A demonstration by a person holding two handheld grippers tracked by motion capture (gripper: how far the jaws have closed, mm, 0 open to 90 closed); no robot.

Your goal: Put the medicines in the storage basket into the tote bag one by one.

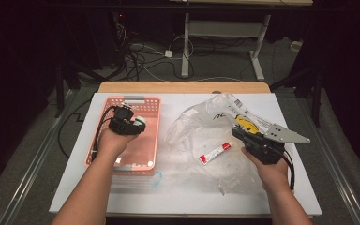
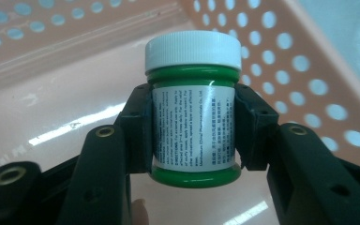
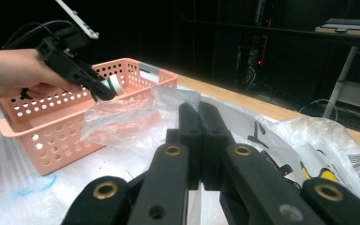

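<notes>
A small green jar (image 2: 193,108) with a white ribbed lid and a printed label sits between the jaws of my left gripper (image 2: 193,136), which is shut on its sides. In the high view the left gripper (image 1: 133,123) holds the jar (image 1: 141,123) above the pink perforated basket (image 1: 147,105) at the table's left. My right gripper (image 3: 199,112) has its jaws pressed together with nothing seen between them. It hovers over a crumpled clear plastic bag (image 1: 192,122) at the right gripper (image 1: 238,133) side of the table.
A red and white tube (image 1: 214,153) lies on the clear plastic in the middle. A yellow item (image 1: 244,124) shows inside the bag. Small white things (image 1: 133,165) rest at the basket's near end. The white tabletop (image 1: 187,199) has a wooden far edge (image 1: 183,87).
</notes>
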